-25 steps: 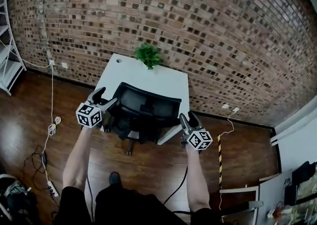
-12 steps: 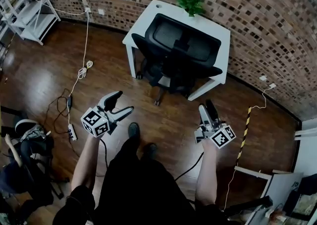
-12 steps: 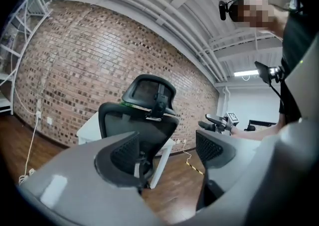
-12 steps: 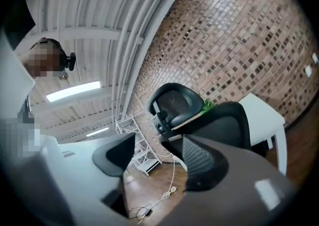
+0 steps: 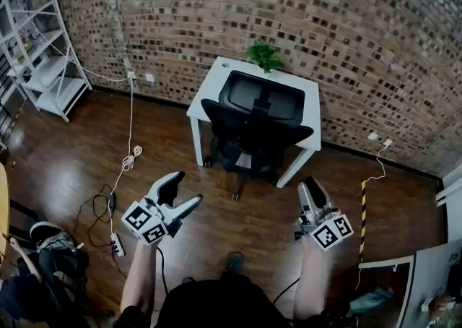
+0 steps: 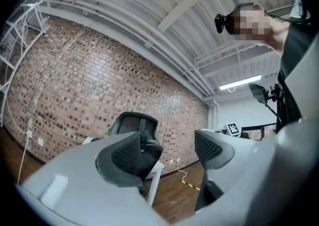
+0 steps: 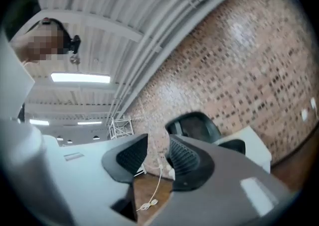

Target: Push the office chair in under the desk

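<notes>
Left gripper (image 5: 186, 188): jaws spread wide, nothing between them, held up over the wood floor (image 5: 86, 146).
Right gripper (image 5: 312, 186): jaws have just been closing, down to a narrow gap with nothing in it.
Office chair (image 5: 256, 128): well apart from both grippers, seat in under the desk, backrest at its front edge.
Desk (image 5: 309, 95): white, set against the brick wall (image 5: 346, 37), with a potted plant (image 5: 264, 53) at its back edge.
Left side: a white cable (image 5: 130, 157) trails over the floor; a metal shelf (image 5: 43, 66) stands by the wall.
</notes>
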A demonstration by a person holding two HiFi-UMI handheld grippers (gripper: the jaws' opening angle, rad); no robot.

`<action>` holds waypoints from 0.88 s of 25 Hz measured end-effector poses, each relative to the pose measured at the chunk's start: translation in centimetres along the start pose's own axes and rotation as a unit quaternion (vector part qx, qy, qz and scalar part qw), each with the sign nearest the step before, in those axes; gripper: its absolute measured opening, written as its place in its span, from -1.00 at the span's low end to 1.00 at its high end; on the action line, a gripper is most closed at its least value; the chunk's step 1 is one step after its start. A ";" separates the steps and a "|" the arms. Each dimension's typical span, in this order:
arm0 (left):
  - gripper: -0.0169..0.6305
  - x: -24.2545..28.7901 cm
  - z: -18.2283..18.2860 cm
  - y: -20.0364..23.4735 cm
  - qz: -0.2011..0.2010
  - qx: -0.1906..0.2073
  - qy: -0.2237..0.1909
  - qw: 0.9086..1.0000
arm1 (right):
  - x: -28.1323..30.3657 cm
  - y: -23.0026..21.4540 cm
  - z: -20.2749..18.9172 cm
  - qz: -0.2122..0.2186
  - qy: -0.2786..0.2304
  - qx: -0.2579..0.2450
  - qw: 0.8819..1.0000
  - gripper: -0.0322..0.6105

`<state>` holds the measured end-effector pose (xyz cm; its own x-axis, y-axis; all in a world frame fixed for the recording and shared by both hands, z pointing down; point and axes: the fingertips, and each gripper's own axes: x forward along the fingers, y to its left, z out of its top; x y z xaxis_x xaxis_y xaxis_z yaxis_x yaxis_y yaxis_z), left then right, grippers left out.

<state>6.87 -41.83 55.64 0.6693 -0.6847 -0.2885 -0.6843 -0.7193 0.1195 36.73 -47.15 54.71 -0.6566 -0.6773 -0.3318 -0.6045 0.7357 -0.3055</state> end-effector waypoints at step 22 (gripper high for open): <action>0.38 -14.4 31.6 -20.1 -0.127 0.070 -0.036 0.989 | -4.1 39.5 16.0 0.049 0.026 -0.141 0.989 -0.89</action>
<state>1.79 -13.81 27.38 0.8058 -0.4696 -0.3607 -0.5330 -0.8406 -0.0963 22.78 -15.28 29.71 -0.7354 -0.6078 -0.2996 -0.6342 0.7731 -0.0118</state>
